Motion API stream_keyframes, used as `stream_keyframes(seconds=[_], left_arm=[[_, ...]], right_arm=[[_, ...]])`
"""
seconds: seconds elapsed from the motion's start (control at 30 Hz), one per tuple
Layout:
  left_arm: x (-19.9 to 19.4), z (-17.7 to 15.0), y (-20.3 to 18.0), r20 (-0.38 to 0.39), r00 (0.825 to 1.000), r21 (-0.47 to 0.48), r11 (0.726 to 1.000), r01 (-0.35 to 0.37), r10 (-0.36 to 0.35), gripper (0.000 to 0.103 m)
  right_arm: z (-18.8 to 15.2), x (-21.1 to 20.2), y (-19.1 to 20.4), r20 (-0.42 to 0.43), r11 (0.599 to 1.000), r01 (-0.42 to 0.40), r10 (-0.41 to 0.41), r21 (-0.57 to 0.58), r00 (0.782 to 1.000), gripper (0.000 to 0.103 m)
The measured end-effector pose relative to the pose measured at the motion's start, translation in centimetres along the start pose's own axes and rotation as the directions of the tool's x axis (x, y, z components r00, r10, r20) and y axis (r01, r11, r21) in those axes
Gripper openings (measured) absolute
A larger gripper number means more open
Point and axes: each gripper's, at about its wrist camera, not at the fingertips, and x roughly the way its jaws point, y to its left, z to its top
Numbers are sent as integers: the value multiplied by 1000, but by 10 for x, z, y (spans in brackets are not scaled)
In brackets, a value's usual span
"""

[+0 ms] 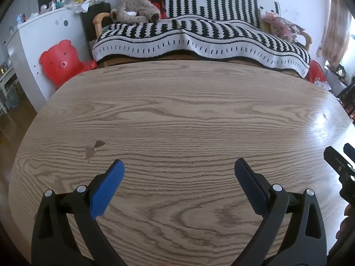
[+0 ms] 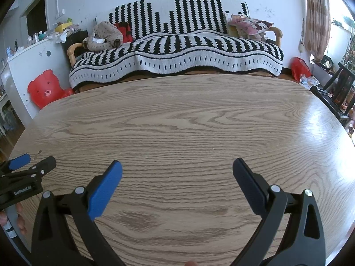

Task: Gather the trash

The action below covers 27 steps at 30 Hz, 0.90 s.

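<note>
Showing only leftward: table stain [image 1: 95, 148]

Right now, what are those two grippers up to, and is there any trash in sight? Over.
Left gripper open, empty, over the table. Right gripper open, empty, alongside. No trash visible on the table. Nothing in the way.

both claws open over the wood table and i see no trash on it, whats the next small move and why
Probably pan both cameras off the tabletop to search, likely right first. The left claw and right claw are open and hold nothing, and the visible wooden table shows only a small stain. The one trash-like thing in view is crumpled paper on the floor by the red bag.
</note>
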Motion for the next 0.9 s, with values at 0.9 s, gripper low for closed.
stream_keyframes(seconds=[0.9], left_arm=[[0,2,-45,-19,997,54,996,70,-69,96]], right_arm=[[-6,-3,-15,2,1000,12,-12,28,1000,96]])
